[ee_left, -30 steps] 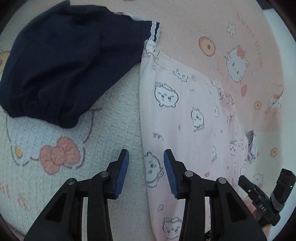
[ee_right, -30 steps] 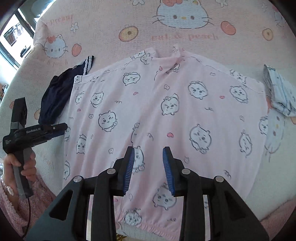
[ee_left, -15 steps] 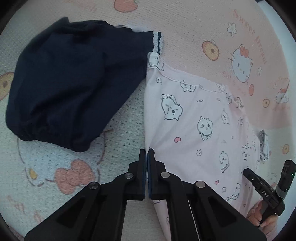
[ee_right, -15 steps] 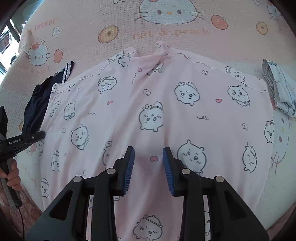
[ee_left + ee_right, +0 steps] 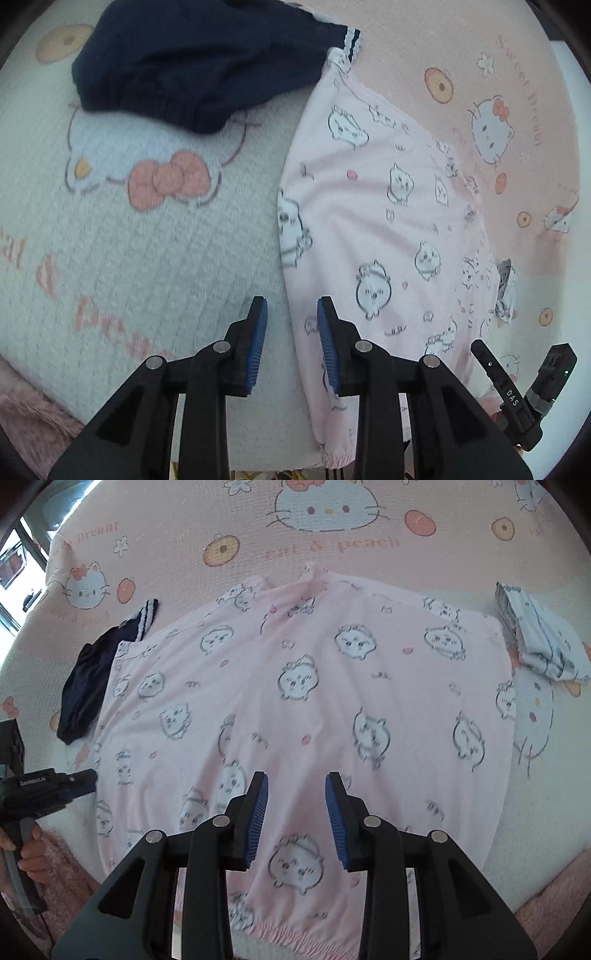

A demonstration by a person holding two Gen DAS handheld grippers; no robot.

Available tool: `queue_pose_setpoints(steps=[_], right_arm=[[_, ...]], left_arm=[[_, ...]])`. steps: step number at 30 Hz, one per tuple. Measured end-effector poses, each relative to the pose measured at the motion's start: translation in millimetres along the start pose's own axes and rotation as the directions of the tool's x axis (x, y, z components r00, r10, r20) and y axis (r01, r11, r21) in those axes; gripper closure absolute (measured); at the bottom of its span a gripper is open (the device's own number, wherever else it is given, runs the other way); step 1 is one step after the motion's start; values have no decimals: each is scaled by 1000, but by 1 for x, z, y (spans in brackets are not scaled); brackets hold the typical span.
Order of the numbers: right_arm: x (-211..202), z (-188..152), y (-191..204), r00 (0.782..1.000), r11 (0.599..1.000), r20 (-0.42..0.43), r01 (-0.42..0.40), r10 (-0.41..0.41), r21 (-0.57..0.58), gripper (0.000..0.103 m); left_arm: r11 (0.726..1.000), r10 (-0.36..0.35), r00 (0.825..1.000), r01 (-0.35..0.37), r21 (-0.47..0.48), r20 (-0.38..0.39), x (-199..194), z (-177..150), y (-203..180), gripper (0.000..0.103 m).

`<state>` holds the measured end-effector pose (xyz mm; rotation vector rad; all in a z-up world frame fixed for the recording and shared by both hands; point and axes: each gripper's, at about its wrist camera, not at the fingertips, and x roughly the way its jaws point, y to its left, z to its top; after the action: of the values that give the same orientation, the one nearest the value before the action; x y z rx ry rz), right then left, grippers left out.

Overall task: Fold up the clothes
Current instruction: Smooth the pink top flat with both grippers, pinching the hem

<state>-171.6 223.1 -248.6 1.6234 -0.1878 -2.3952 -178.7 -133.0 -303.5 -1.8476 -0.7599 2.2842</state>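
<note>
- Left wrist view: the left tool (image 5: 291, 334) is seen with its jaws spread wide and nothing between them; half a second earlier they were pressed shut at the edge of the pink garment (image 5: 388, 229).
- The left edge of the pink garment now lies just beside the right blue pad, apart from it, flat on the bed cover (image 5: 147, 240). The elastic hem is seen at the near edge of the bed.
- The navy garment (image 5: 207, 62) is found bunched toward the far left of the bed, its striped cuff touching the far corner of the pink garment. It sits higher in the view than before.
- The right tool (image 5: 517, 391) is seen at the lower right, beyond the pink garment's near edge; its jaws cannot be judged from here.
- Right wrist view: the right tool (image 5: 295, 819) is held wide and empty above the near middle of the pink garment (image 5: 314, 709), as it was half a second ago.
- The pink garment is spread flat across the middle of the bed cover (image 5: 369, 524), hem toward the near edge.
- The navy garment (image 5: 88, 686) lies at its left side, and a folded pale printed cloth (image 5: 539, 642) lies beside its far right corner.
- The left tool (image 5: 55, 786) is seen at the left edge, gripped by a hand (image 5: 31, 853), its tip just beside the pink garment's left edge.
</note>
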Motion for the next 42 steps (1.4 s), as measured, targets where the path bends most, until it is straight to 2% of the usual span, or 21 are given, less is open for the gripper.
queue_pose_setpoints(steps=[4, 8, 10, 12, 14, 15, 18, 25, 28, 33, 35, 36, 39, 42], right_arm=[[7, -28, 4, 999, 1000, -43, 1, 0, 12, 70], [0, -40, -9, 996, 997, -32, 80, -79, 18, 70], [-4, -42, -19, 998, 996, -26, 58, -56, 65, 70], [-4, -43, -28, 998, 994, -25, 57, -55, 96, 70], [1, -48, -36, 996, 991, -42, 85, -81, 103, 70], [3, -50, -39, 995, 990, -46, 91, -86, 108, 70], [0, -52, -43, 996, 988, -43, 88, -83, 123, 70], [0, -53, -48, 991, 985, -52, 127, -121, 119, 70], [-3, -53, -48, 992, 986, -46, 122, -118, 114, 70], [-9, -54, -46, 993, 988, -33, 115, -112, 98, 70], [-11, -54, -42, 994, 991, -23, 110, -108, 82, 70], [-10, -54, -38, 994, 992, -25, 106, -105, 69, 70], [-3, -61, -32, 991, 991, -52, 127, -125, 33, 70], [-9, -65, -44, 985, 984, -47, 170, -168, 45, 70]], left_arm=[[999, -28, 1000, 28, 21, 4, 2, -17, -5, 73], [997, -67, 998, 66, 31, 19, 6, -21, -11, 74], [996, -89, 996, 89, 31, 13, 10, -22, -13, 75], [993, -110, 994, 110, 32, 3, 15, -24, -16, 92], [991, -130, 991, 130, 33, -7, 19, -26, -18, 100], [991, -130, 991, 130, 40, -6, 20, -26, -20, 100], [994, -99, 995, 98, 56, 17, 9, -29, -20, 101], [997, 64, 997, -65, 42, 34, -6, -31, 3, 101], [997, 80, 996, -80, 4, 47, -12, -30, 10, 100], [982, 20, 993, -41, 183, 114, -25, -34, -27, 100], [963, -28, 998, 11, 268, 60, -12, -41, -51, 100], [951, -21, 1000, 13, 309, 21, -1, -48, -61, 100], [914, 101, 995, -85, 398, -19, 24, -64, -74, 100], [908, 172, 985, -149, 392, -25, 20, -64, -70, 100]])
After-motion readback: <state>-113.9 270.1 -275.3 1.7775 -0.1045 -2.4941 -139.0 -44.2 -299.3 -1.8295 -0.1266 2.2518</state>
